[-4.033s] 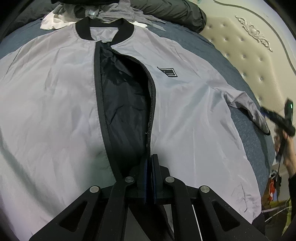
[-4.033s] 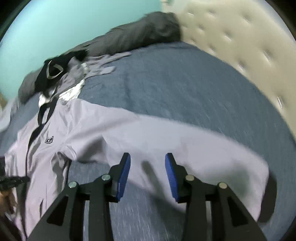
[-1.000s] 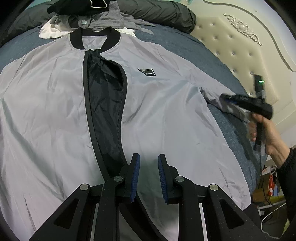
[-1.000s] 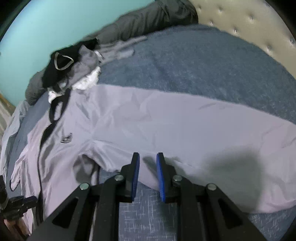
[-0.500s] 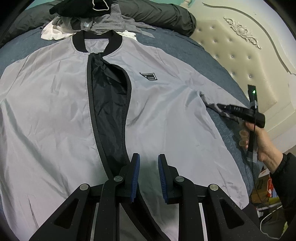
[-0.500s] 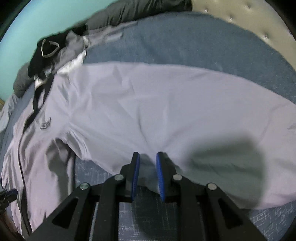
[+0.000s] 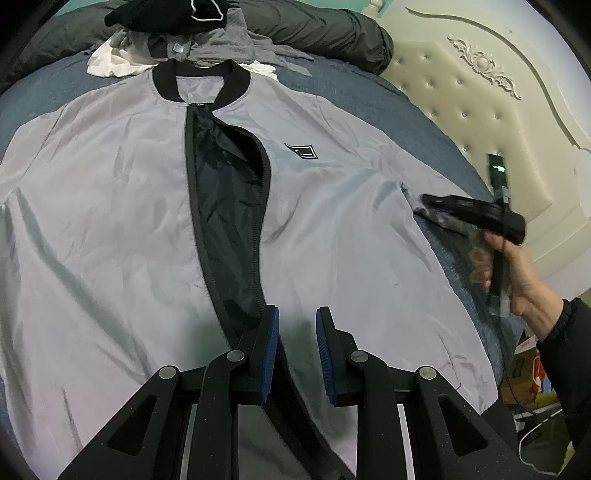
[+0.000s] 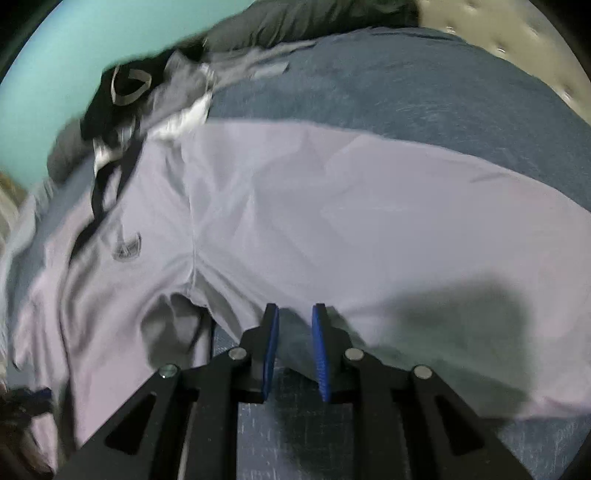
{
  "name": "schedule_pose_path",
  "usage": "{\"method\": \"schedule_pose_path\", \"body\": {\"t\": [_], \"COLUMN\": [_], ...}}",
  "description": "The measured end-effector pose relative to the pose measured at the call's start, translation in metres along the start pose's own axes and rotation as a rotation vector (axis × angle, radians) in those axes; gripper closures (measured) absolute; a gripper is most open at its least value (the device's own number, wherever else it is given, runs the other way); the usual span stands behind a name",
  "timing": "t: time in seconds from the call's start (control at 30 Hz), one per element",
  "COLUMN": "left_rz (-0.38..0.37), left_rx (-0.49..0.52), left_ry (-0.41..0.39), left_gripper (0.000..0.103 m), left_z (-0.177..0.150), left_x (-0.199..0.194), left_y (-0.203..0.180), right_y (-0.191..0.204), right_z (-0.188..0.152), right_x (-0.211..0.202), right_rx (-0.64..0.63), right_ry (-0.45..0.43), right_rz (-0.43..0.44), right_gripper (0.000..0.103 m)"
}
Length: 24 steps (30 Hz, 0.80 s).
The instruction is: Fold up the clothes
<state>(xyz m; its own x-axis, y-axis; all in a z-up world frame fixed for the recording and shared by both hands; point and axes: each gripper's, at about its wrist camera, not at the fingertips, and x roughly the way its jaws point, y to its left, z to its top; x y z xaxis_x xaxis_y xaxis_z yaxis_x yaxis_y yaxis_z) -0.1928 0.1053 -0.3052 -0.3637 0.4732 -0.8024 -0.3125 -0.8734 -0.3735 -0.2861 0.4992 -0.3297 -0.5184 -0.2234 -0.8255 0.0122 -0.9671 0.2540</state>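
Observation:
A light grey zip jacket [image 7: 351, 229] with a black collar lies face up on the blue bed, its front open on black lining [image 7: 225, 206]. My left gripper [image 7: 295, 325] is open and empty just above the hem, right of the zipper. My right gripper [image 8: 293, 321] is open a little, its blue pads over the lower edge of the spread right sleeve [image 8: 369, 229], holding nothing. The right gripper [image 7: 476, 214] also shows in the left wrist view by the jacket's armpit.
A pile of black, grey and white clothes [image 7: 173, 33] lies beyond the collar, with a dark duvet [image 7: 332, 29] behind it. A cream tufted headboard [image 7: 498, 110] runs along the right side. The blue bedspread [image 8: 406, 85] shows around the jacket.
My left gripper opened from shut and drew back from the zipper. My right gripper narrowed its gap and moved along the sleeve's lower edge toward the armpit.

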Motion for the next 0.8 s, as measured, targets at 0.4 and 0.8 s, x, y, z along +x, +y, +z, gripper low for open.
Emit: {"method": "schedule_pose_path", "body": {"t": [0.4, 0.8], "left_rz": [0.008, 0.04], "left_rx": [-0.015, -0.037], "left_ry": [-0.024, -0.061], "left_gripper": [0.079, 0.076], "left_z": [-0.005, -0.013], "left_x": [-0.017, -0.05], "left_y": [0.003, 0.008], "right_y": [-0.114, -0.236], "right_z": [-0.027, -0.049], "right_x": [-0.065, -0.161], "right_rx": [0.168, 0.434], "right_ry": [-0.05, -0.265], "right_rz": [-0.113, -0.255], "right_gripper": [0.085, 0.065]}}
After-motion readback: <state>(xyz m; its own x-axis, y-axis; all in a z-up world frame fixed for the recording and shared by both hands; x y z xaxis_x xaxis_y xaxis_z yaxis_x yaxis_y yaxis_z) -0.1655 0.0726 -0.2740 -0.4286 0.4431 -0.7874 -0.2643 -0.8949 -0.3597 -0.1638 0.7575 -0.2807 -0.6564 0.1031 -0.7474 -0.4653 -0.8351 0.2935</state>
